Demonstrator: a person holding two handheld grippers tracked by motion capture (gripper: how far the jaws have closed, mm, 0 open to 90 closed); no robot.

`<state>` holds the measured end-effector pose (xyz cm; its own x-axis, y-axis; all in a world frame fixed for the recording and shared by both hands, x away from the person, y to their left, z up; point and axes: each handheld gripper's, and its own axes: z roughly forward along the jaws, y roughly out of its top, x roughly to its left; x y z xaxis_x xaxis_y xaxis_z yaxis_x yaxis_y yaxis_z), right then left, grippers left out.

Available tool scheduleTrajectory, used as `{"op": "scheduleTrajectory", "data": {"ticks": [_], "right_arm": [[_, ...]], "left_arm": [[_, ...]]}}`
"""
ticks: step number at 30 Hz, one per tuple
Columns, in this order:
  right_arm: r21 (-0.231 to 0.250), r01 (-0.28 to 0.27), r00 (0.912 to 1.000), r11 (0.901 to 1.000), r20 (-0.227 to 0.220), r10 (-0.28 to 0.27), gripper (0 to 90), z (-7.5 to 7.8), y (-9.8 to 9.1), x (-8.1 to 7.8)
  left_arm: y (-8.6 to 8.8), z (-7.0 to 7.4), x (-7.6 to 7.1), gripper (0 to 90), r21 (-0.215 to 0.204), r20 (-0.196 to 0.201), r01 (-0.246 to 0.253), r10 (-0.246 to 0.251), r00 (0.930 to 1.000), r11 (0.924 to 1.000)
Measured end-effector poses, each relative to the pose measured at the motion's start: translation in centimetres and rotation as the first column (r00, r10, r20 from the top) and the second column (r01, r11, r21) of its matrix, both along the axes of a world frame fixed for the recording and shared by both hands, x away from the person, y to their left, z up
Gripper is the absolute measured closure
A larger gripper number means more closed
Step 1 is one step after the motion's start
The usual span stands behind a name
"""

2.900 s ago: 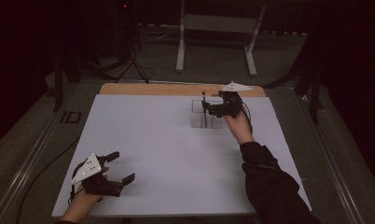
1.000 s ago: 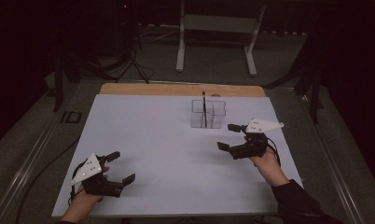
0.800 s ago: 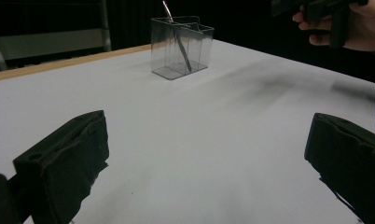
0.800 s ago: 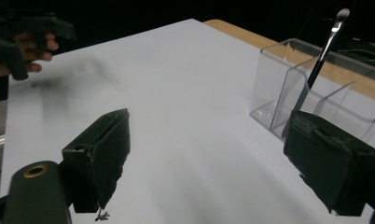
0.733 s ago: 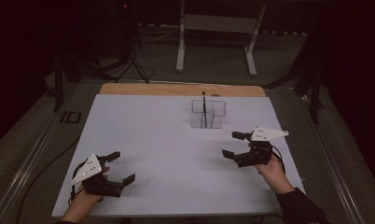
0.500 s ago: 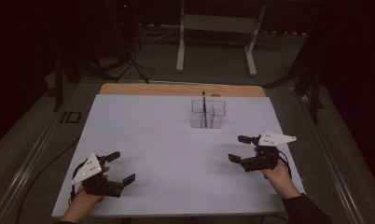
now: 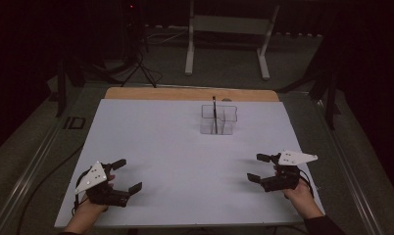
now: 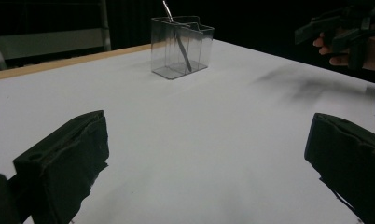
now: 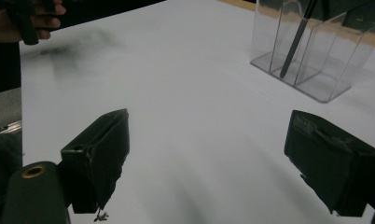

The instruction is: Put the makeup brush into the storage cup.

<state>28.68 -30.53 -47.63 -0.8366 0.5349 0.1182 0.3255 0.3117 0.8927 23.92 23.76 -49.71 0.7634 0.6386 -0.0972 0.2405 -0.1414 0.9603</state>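
Observation:
A clear plastic organiser box [image 7: 218, 119] with several compartments stands at the far middle of the white table [image 7: 175, 147]. A dark pen [image 7: 214, 110] leans upright in its left compartment, also seen as the pen [image 8: 178, 35] and the pen [image 9: 297, 35]. My left gripper [image 7: 127, 175] rests open at the near left corner, nothing between its jaws. My right gripper [image 7: 258, 168] is open at the near right, empty, well short of the box [image 9: 311, 46]. The box [image 8: 181, 46] stands far ahead of the left jaws.
A wooden strip [image 7: 190, 94] runs along the table's far edge. Beyond it stand a metal frame [image 7: 229, 34] and a tripod [image 7: 136, 54] on the dark floor. A cable [image 7: 43, 186] trails off the left side. Wide white surface lies between the grippers.
My right gripper has drawn back from the box to the near right of the table, leaving the pen standing in the box. The left gripper has stayed still.

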Motion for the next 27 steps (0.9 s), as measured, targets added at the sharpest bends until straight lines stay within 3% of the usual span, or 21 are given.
{"op": "scheduleTrajectory", "data": {"ticks": [12, 19, 27], "right_arm": [[-0.01, -0.008, 0.9995, 0.9999, -0.031, 0.008, 14.3, -1.8, -1.6, -1.0], [-0.02, -0.016, 0.9968, 0.9997, -0.079, 0.014, 14.3, -2.8, -1.6, -1.2], [-0.027, -0.028, 0.9969, 0.9992, -0.074, 0.026, 14.3, -3.1, -1.4, -1.2]], "left_arm": [[0.0, -0.1, 0.0, 0.6, 0.002, -0.004, 0.001, -0.001, 1.0, 1.0], [0.0, -0.2, 0.1, 0.6, 0.004, -0.007, 0.001, -0.001, 1.0, 1.0], [0.0, -0.2, 0.1, 0.6, 0.007, -0.007, 0.002, -0.002, 1.0, 1.0]]}}
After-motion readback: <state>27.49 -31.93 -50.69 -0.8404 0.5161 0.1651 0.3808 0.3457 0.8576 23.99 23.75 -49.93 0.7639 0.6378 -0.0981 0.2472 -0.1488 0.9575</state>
